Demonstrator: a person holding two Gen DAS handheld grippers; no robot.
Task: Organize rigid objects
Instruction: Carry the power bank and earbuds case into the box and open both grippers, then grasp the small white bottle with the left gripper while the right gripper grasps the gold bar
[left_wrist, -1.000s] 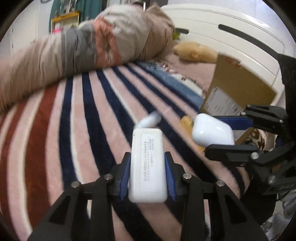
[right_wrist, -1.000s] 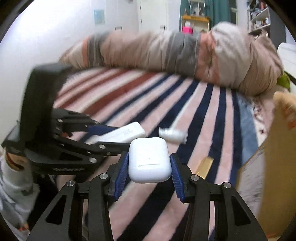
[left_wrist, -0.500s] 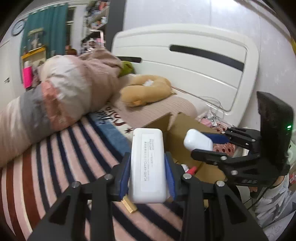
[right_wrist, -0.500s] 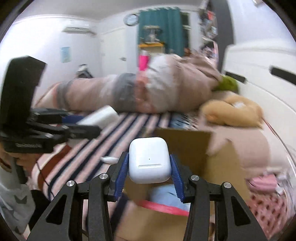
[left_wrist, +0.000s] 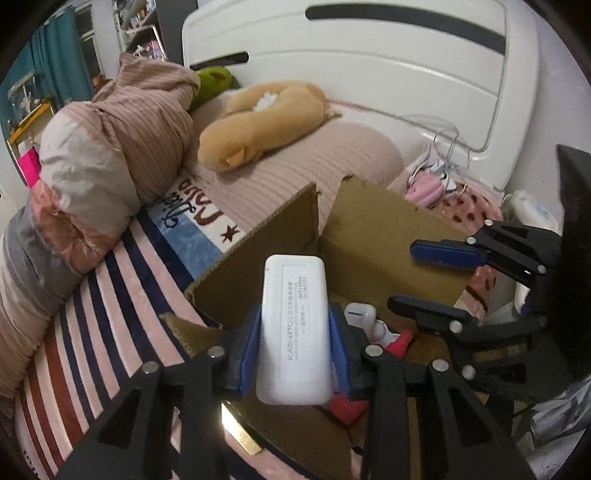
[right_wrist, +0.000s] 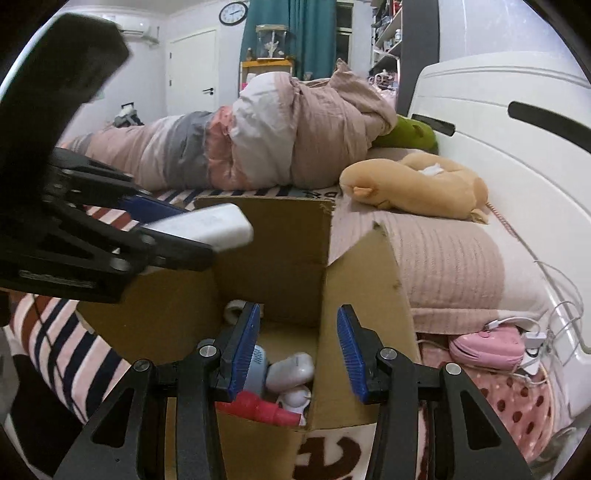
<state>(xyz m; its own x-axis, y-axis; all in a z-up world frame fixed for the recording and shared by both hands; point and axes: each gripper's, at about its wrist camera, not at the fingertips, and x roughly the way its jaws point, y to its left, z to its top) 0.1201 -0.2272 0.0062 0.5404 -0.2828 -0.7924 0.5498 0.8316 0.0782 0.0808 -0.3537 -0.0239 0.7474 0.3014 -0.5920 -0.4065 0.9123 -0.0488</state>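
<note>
My left gripper (left_wrist: 293, 332) is shut on a white power bank (left_wrist: 293, 328) and holds it over the open cardboard box (left_wrist: 373, 236) on the bed. The power bank also shows in the right wrist view (right_wrist: 207, 227), above the box's left side. My right gripper (right_wrist: 297, 343) is open and empty above the box (right_wrist: 280, 240); it shows in the left wrist view (left_wrist: 432, 277) too. A white earbud case (left_wrist: 360, 314) lies inside the box among other small items (right_wrist: 291, 369), including a red one (right_wrist: 258, 406).
The striped blanket (left_wrist: 92, 332) covers the bed to the left. A rolled quilt (right_wrist: 258, 129), a tan plush toy (right_wrist: 417, 184) and a pillow (right_wrist: 443, 258) lie behind the box. The white headboard (left_wrist: 369, 74) stands beyond. A pink device with cables (right_wrist: 487, 347) lies at the right.
Both grippers swung from the blanket to above the box. My right gripper opened and the earbud case it held now lies in the box. The left still holds the power bank.
</note>
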